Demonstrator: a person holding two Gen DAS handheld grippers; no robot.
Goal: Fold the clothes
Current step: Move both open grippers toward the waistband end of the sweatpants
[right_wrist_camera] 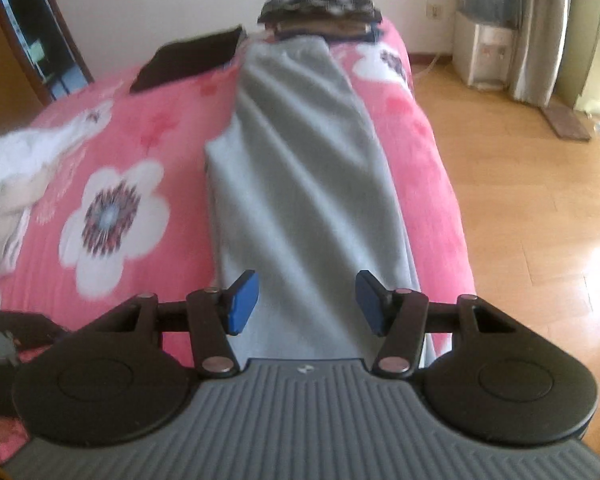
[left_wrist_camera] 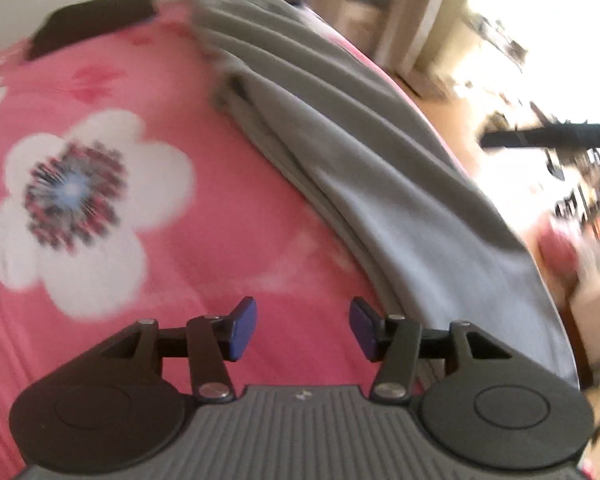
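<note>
Now two grippers, left gripper (left_wrist_camera: 303, 328) and right gripper (right_wrist_camera: 307, 302), hang with jaws parted and empty; one grey garment (right_wrist_camera: 300, 184) stretches toward twelve o'clock on one pink bedspread (right_wrist_camera: 140, 128), by one folded stack (right_wrist_camera: 320, 8).

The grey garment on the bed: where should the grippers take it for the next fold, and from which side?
Probably at the near end of the grey garment, one corner per gripper, coming from above. It lies as a long narrow strip running away toward the folded stack, so lifting the near end folds it lengthwise. Both the right gripper and left gripper are open and empty.
</note>
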